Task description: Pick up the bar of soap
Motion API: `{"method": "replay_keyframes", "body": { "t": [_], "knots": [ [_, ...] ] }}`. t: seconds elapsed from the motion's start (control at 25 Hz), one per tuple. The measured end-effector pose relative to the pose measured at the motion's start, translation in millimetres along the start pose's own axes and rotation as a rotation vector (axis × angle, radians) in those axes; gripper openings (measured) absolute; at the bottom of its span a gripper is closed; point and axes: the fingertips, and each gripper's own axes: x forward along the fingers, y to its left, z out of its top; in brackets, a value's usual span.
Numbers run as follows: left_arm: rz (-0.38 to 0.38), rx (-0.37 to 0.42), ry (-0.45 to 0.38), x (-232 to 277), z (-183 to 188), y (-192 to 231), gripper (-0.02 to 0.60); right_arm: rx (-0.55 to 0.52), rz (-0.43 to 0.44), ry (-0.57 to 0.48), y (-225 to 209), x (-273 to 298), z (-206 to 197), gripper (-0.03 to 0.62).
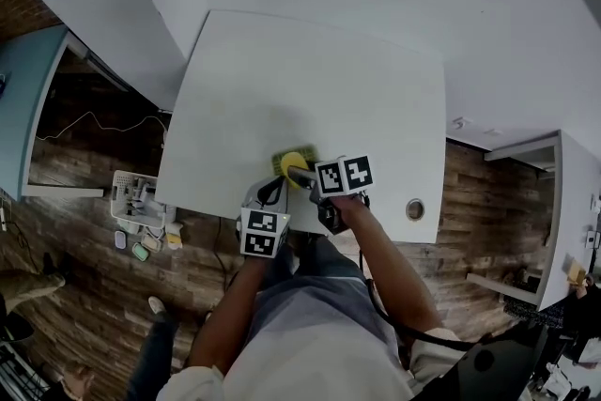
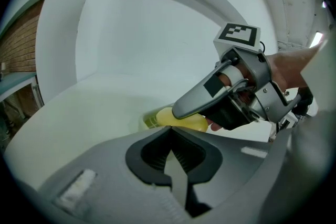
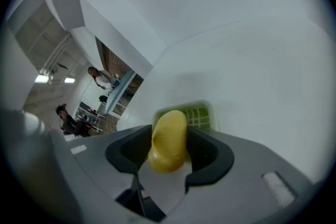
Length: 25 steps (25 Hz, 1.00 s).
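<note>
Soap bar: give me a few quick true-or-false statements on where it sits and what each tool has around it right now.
1. The soap bar stands between the jaws of the right tool. True.
2. The left tool has the soap between its jaws. False: its jaws are together with nothing between them.
3. A green dish sits right behind the soap in the right gripper view. True.
4. The soap is blue. False: it is yellow.
5. The soap is at the far edge of the white table. False: it is near the edge closest to the person.
</note>
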Motion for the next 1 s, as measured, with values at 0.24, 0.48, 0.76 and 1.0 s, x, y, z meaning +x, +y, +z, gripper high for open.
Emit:
{"method": "replay_keyframes", "body": {
  "t": [0.24,0.48,0.76,1.0],
  "knots": [
    [0.010,-0.003,0.008,-2,3,9,0.000,0.111,0.128,0.054,1,-2,1,0.141],
    [0.020,0.004,0.009,-1,4,13,0.000,0.155,0.165,0.082,3,0,1,0.146],
    [0.031,0.008,0.018,1,6,12,-0.001,0.097,0.158,0.028,4,-2,3,0.132],
    [0.045,-0.012,0.004,4,8,17,-0.002,0.167,0.244,-0.055,15,-12,-2,0.120]
  ]
}}
